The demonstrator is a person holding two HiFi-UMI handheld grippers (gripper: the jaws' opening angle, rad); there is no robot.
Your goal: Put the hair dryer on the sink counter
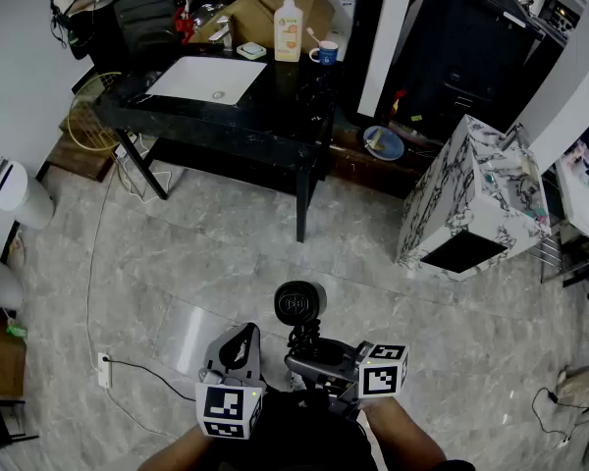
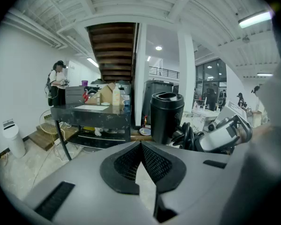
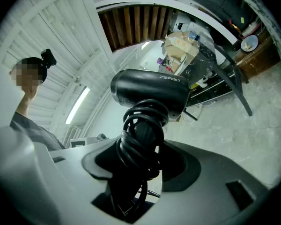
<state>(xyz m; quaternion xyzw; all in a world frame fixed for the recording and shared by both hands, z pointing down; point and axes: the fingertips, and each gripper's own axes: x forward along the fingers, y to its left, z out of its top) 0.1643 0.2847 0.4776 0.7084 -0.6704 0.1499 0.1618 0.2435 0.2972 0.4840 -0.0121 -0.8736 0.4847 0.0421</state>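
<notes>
The right claw [image 3: 136, 172] clamps the hair dryer [image 3: 150, 93] by its handle, over the wound cord [image 3: 141, 135], well apart from the sink tabletop [image 1: 275, 101]. Expect a rigid, top-heavy body; the cord wraps may slip. The left claw [image 2: 141, 165] is closed and empty.

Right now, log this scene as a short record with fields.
right gripper: shut on the cord-wrapped handle of the hair dryer
left gripper: jaws together, nothing between them
hair dryer position: over the floor, not yet on the sink counter
sink counter: black, ahead across the floor, with a white basin
on the counter: soap bottle and mug, side by side
</notes>
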